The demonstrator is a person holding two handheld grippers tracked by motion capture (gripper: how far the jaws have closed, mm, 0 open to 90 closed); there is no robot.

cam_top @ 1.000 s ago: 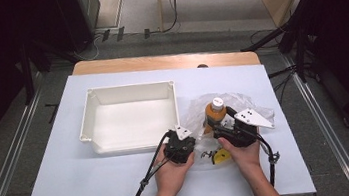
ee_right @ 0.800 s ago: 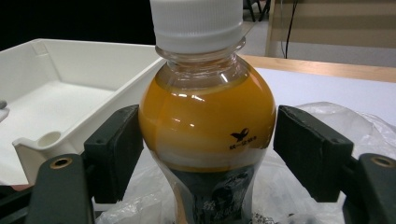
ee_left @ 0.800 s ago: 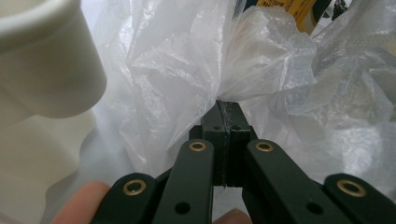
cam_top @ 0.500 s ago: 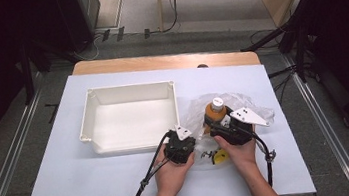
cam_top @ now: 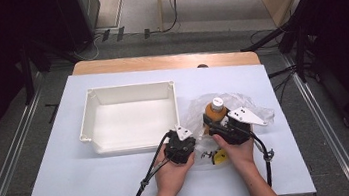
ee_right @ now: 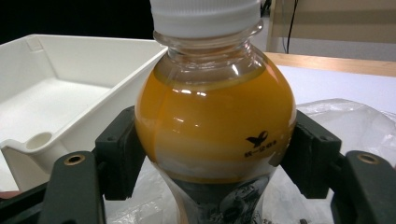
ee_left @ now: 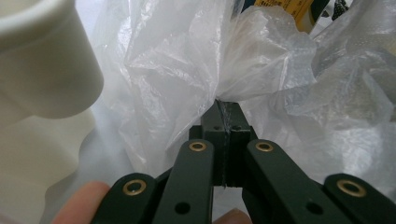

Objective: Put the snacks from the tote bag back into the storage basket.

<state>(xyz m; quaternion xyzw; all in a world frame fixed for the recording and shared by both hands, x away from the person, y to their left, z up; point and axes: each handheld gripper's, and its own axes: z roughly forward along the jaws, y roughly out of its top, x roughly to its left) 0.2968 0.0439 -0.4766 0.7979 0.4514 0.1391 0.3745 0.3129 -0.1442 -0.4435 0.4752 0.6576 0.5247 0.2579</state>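
A small bottle (cam_top: 215, 107) of orange drink with a white cap stands upright in a crumpled clear plastic bag (cam_top: 260, 112) to the right of the tray. My right gripper (cam_top: 214, 118) reaches around its lower body. In the right gripper view the bottle (ee_right: 215, 116) stands between the pads (ee_right: 119, 158), which touch it on both sides; the jaws have just been closing on it. My left gripper (cam_top: 193, 135) lies at the bag's left edge. In the left gripper view it (ee_left: 224, 109) is shut on a pinched fold of the bag (ee_left: 177, 70).
A white empty tray (cam_top: 128, 87) stands left of the bag, its corner (ee_left: 42, 70) close to my left gripper. A small yellow object (cam_top: 217, 157) lies between the hands near the front. A wooden strip (cam_top: 158, 62) runs along the table's far edge.
My right gripper has edged slightly left, closer around the bottle. The left gripper and the bag fold it holds have stayed put.
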